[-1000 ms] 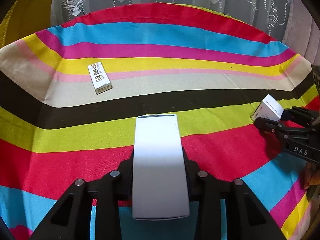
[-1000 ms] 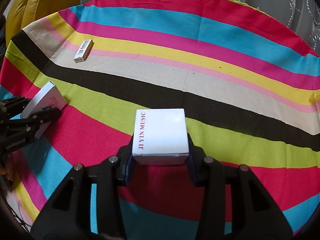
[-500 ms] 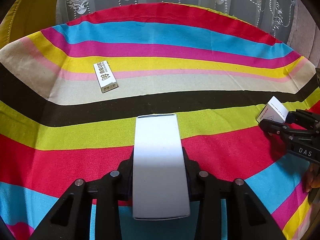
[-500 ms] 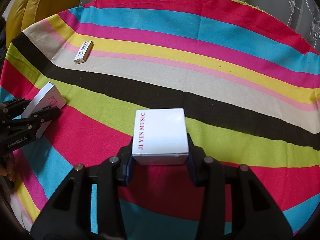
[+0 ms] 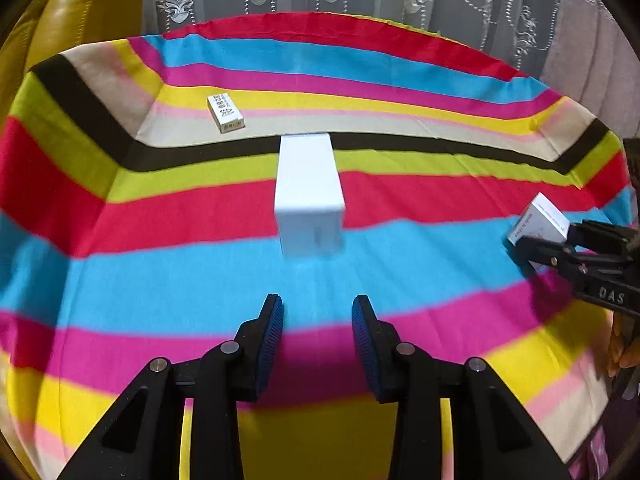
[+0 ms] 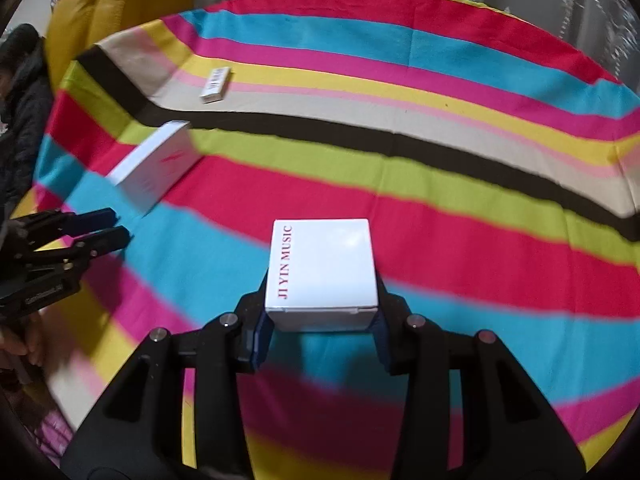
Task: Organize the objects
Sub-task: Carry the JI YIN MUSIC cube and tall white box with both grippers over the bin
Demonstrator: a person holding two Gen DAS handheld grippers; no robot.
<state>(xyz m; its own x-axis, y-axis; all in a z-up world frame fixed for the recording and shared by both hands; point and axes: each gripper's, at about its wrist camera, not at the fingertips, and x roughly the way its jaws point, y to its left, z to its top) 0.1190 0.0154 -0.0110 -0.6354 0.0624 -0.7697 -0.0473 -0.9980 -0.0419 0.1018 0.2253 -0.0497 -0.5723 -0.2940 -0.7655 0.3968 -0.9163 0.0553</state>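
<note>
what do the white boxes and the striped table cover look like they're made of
The long white box: probably smooth matte cardboard, going by its sharp folded edges. The JI YIN MUSIC box: glossier card, with a soft sheen on top and a lid seam. The striped cover: woven cloth, likely cotton; it is matte and drapes over the table corners.

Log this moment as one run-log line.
left gripper: open, empty | tall white box: on cloth, ahead of it | right gripper: shut on JI YIN MUSIC box | small carton: untouched
</note>
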